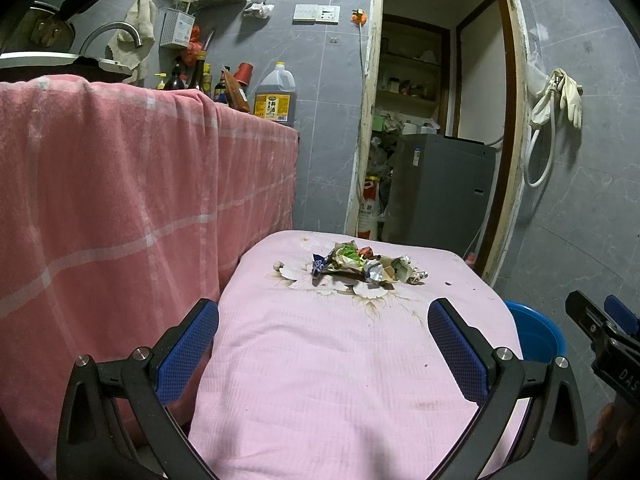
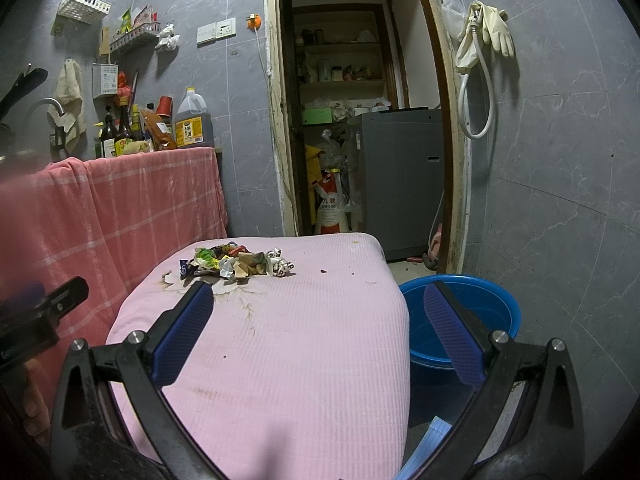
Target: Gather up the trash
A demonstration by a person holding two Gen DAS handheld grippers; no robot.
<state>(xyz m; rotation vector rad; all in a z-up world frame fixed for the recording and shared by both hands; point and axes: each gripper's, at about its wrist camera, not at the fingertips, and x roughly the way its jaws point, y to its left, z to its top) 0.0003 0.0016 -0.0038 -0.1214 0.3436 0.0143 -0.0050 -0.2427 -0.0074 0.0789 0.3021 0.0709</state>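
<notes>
A pile of crumpled wrappers and paper trash (image 1: 366, 266) lies at the far end of a low table covered with a pink cloth (image 1: 320, 380); it also shows in the right wrist view (image 2: 236, 263). A blue plastic bucket (image 2: 460, 320) stands on the floor at the table's right side, and its rim shows in the left wrist view (image 1: 536, 334). My left gripper (image 1: 323, 322) is open and empty above the near part of the table. My right gripper (image 2: 318, 306) is open and empty, over the table's right edge beside the bucket.
A counter draped in a pink checked cloth (image 1: 120, 184) stands to the left, with bottles and an oil jug (image 1: 276, 98) on top. An open doorway (image 2: 360, 120) behind the table leads to a grey appliance (image 2: 400, 176) and shelves. Gloves and a hose (image 2: 480, 40) hang on the right wall.
</notes>
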